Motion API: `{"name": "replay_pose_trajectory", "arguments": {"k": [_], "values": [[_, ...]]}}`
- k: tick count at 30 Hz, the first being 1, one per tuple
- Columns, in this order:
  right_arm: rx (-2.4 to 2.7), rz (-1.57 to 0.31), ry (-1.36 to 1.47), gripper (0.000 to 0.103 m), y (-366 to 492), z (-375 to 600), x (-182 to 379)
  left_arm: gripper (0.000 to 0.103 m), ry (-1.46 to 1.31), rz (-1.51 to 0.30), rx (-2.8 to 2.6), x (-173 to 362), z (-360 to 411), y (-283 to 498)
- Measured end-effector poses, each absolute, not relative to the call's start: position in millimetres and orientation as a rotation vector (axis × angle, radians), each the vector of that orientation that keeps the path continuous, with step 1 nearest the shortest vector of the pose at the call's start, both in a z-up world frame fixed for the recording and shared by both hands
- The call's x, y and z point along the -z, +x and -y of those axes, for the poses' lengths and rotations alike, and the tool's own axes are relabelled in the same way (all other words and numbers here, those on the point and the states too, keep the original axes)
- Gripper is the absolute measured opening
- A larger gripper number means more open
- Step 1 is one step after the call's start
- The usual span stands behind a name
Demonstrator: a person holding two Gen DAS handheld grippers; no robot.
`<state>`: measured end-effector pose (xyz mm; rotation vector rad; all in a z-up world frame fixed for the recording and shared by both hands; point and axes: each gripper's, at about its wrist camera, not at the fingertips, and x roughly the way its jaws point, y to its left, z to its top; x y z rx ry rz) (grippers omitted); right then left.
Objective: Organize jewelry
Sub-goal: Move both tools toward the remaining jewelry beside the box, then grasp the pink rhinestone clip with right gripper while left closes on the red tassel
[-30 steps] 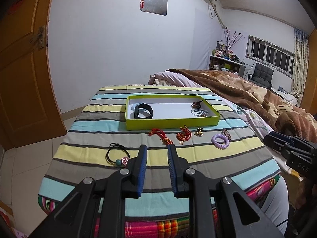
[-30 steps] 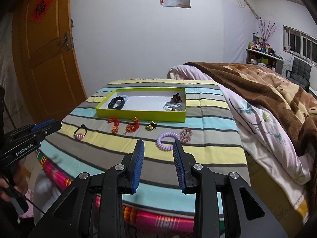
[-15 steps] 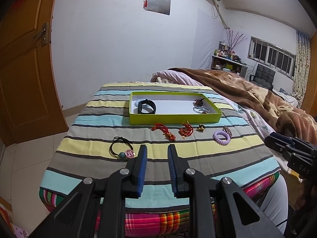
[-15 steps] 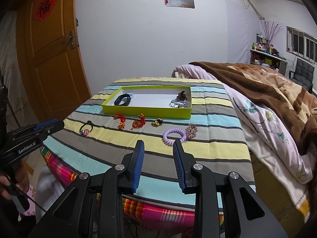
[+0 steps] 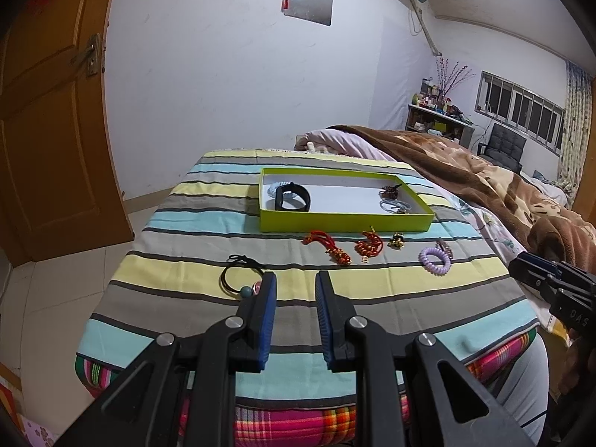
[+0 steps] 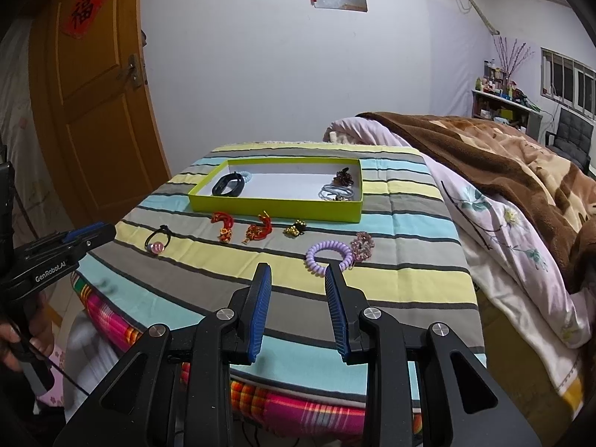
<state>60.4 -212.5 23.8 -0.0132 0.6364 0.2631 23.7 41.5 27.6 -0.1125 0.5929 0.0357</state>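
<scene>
A lime-green tray (image 5: 346, 220) (image 6: 275, 209) lies on the striped tablecloth (image 5: 186, 279), holding a black band (image 5: 292, 196), pale hair ties (image 5: 395, 206) and a dark clip. In front of it lie two red knot charms (image 5: 327, 246) (image 5: 368, 247), a small gold charm (image 5: 398, 241), a purple coil tie (image 5: 434, 260) (image 6: 329, 255), a beaded piece (image 6: 362, 245) and a black hair tie with beads (image 5: 240, 273) (image 6: 158, 240). My left gripper (image 5: 295, 283) hovers open and empty just right of the black tie. My right gripper (image 6: 298, 273) is open and empty, just short of the purple coil.
A bed with a brown blanket (image 6: 503, 164) and floral sheet borders the table's right side. An orange door (image 6: 93, 111) stands at the left. The table's near edge drops to a plaid cloth (image 5: 283, 421). A hand (image 6: 15, 339) holds the left gripper's handle.
The left wrist view has shifted slightly, with the black hair tie sliding a little against the left finger. The right view has drifted a bit. Both grippers keep the same opening.
</scene>
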Motion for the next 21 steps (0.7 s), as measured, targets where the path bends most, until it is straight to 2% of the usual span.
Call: {"name": "replay_pose_trajectory", "arguments": {"k": [21], "values": [[-0.217, -0.704, 0.016, 0.031, 115, 230, 3, 0.022, -0.116, -0.68, 0.052, -7, -20, 94]]}}
